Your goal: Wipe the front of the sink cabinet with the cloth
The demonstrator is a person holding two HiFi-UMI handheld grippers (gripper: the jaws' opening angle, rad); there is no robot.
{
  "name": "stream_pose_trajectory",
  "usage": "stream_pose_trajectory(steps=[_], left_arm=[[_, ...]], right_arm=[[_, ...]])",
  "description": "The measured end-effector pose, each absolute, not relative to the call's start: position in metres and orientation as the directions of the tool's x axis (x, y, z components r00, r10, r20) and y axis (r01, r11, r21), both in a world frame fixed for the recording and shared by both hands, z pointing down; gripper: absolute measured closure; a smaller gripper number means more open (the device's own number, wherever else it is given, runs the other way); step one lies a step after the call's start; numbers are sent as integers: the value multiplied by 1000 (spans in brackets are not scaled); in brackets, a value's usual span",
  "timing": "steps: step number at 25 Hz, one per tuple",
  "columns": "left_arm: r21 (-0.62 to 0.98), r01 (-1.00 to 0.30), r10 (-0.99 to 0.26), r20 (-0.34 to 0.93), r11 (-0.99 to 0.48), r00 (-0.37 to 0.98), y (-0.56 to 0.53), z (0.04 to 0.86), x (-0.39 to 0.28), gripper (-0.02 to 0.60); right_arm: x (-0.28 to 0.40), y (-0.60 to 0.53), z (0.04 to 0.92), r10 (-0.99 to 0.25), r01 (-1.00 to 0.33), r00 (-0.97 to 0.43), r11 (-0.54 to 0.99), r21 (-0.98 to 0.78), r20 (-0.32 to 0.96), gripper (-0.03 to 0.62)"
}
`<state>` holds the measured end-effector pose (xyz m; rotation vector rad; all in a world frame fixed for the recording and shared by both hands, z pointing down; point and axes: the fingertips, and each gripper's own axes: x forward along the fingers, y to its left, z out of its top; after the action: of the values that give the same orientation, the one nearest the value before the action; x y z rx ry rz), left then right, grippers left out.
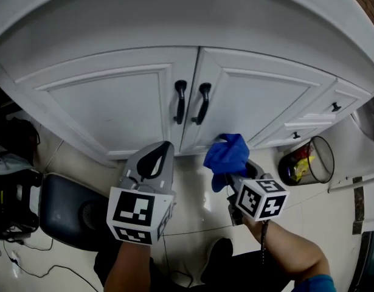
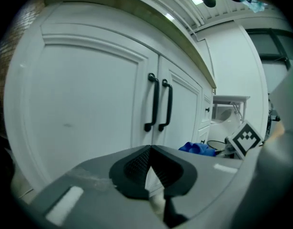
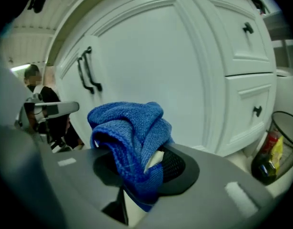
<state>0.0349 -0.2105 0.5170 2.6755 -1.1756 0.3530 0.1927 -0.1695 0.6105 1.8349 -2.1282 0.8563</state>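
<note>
Head view, looking steeply down: I hold a hand-held gripper in each hand in front of a white sink cabinet with two panelled doors and a pair of black handles where the doors meet.

My right hand-held gripper is clamped on the cloth. The cloth is bright blue with a fine looped weave. It is bunched into thick folds that rise above the jaw tips and spill over them. In the right gripper view one fold of the cloth drops down between the dark pads. Beyond it is the lower part of the right-hand door. I cannot tell whether the cloth touches the door.

My left hand-held gripper is just left of the right one. Its jaws meet at the tips with nothing between them, and they point at the left door's bottom edge.

To the right of my right hand-held gripper, a clear bin stands on the pale floor with yellow and red items inside.
</note>
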Motion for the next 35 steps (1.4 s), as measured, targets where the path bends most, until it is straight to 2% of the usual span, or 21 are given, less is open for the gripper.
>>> stream_pose_trajectory(steps=[6, 10, 15, 20, 24, 28, 35], left_arm=[[76, -830, -788, 277, -553, 550, -219, 500, -54, 578], [60, -884, -847, 263, -464, 462, -221, 490, -121, 578], [45, -942, -907, 258, -333, 333, -218, 484, -204, 578], [31, -964, -921, 288, -265, 263, -213, 493, -260, 578], [39, -966, -919, 299, -255, 255, -207, 493, -282, 578], [48, -963, -919, 292, -264, 266, -208, 490, -287, 578], [71, -941, -896, 287, -331, 337, -219, 493, -250, 578]], right_arm=[[51, -183, 578, -790, -882, -467, 387, -268, 396, 454], [-43, -190, 576, -721, -805, -592, 546, -231, 360, 454], [-150, -206, 583, -661, -731, -680, 648, -214, 317, 454], [-228, -227, 603, -643, -710, -702, 666, -229, 307, 454], [-248, -238, 626, -646, -728, -679, 653, -208, 349, 454], [-238, -247, 635, -670, -756, -647, 626, -193, 364, 454], [-188, -249, 636, -696, -795, -596, 582, -172, 399, 454]])
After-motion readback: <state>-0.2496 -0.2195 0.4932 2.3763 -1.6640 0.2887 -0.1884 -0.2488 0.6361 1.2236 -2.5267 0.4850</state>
